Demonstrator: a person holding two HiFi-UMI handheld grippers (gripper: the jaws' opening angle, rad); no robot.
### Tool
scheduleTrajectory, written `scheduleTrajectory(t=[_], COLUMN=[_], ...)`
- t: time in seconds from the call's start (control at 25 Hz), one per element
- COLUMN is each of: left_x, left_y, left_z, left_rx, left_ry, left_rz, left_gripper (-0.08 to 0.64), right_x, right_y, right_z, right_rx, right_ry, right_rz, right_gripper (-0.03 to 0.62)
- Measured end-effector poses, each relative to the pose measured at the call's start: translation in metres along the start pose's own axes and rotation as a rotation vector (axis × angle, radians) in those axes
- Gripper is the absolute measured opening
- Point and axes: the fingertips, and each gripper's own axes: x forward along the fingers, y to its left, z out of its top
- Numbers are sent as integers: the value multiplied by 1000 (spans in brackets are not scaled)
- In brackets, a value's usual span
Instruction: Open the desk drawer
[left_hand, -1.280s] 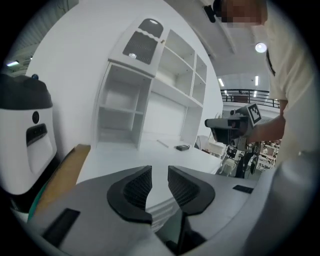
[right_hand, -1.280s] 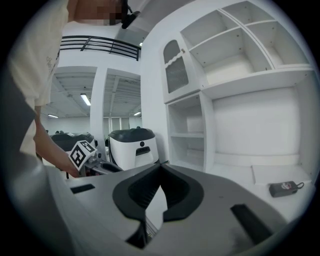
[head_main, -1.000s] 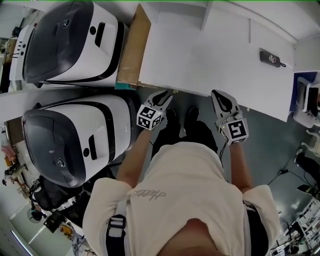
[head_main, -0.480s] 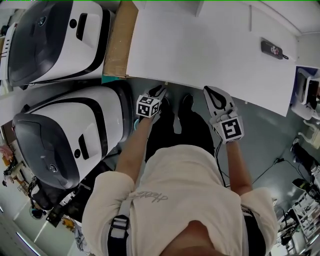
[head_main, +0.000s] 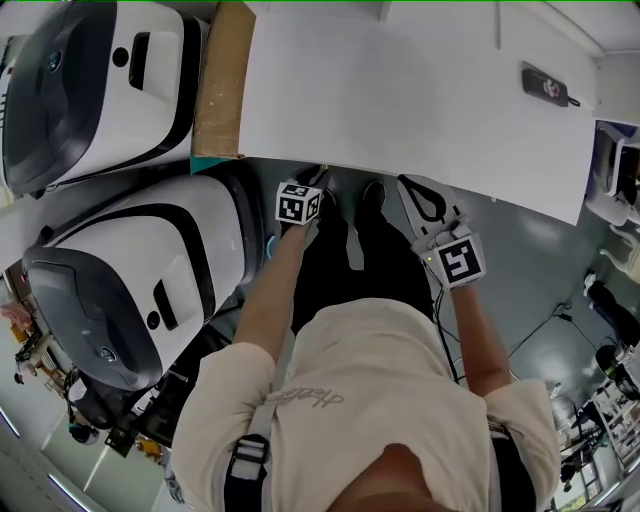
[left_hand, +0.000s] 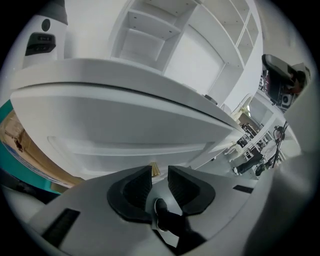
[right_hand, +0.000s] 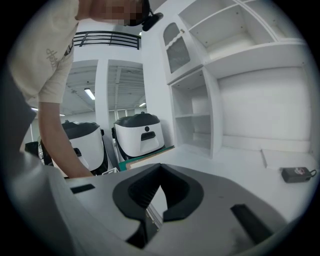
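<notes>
The white desk (head_main: 400, 90) fills the top of the head view, and its drawer is hidden under the top there. In the left gripper view the white drawer front (left_hand: 125, 132) shows just below the desk's edge, with a small brass piece (left_hand: 154, 169) low on it. My left gripper (head_main: 318, 176) is at the desk's front edge, close to that drawer front. Its jaws (left_hand: 160, 172) stand a narrow gap apart and hold nothing. My right gripper (head_main: 408, 184) hangs to the right at the same edge, its tips meeting (right_hand: 160, 167), and touches nothing.
Two large white-and-black machines (head_main: 120, 270) (head_main: 90, 80) stand at the left, with a cardboard sheet (head_main: 220, 80) against the desk's left end. A small black device (head_main: 548, 86) lies on the desk at the far right. The person's feet (head_main: 372, 195) are under the edge. White shelves (right_hand: 200, 115) rise behind the desk.
Both grippers have moved forward to the desk's front edge, the left one partly under it. The jaws look unchanged.
</notes>
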Motion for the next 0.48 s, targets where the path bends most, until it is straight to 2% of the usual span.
scheduleTrajectory(t=[0.48], left_x=[32], left_y=[9], left_z=[-3], left_rx=[-61], left_ry=[50], left_rz=[29], left_gripper=[104], right_x=[5], right_y=[-11], right_z=[-15], right_rx=[20], right_ry=[31], right_rz=[9], right_gripper=[-2])
